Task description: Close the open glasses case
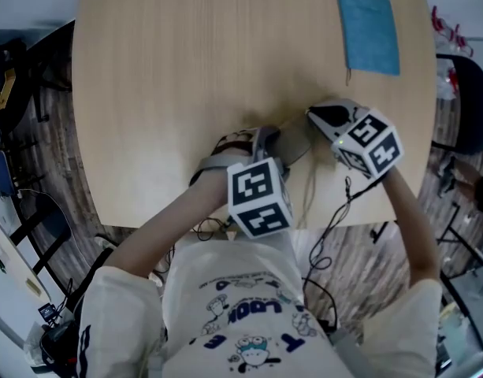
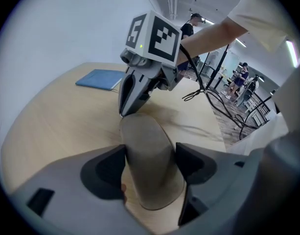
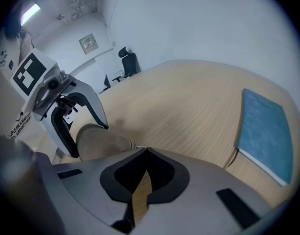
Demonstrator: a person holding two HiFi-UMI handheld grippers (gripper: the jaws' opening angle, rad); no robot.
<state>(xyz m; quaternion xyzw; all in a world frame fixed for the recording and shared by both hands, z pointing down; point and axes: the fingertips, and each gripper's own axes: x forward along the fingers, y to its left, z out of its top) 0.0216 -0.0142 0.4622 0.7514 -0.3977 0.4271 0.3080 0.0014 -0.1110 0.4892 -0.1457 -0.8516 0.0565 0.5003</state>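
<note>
Glasses case (image 2: 145,136), taupe, lying on worktop (image 1: 186,69). Left hand-held gripper (image 2: 150,155) clamps its sides, seemingly to steady it; right hand-held gripper (image 3: 142,153), jaws closed, sits at case's far end, probably pressing it shut.

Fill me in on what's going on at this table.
A person is working a two-jaw gripper in each hand over a round wooden table. The left gripper has its jaws clamped on the sides of a grey-brown glasses case, holding it down. The right gripper, jaws shut and empty, has its tip at the case's far end. The case looks closed or nearly so. A blue notebook lies untouched farther back.
</note>
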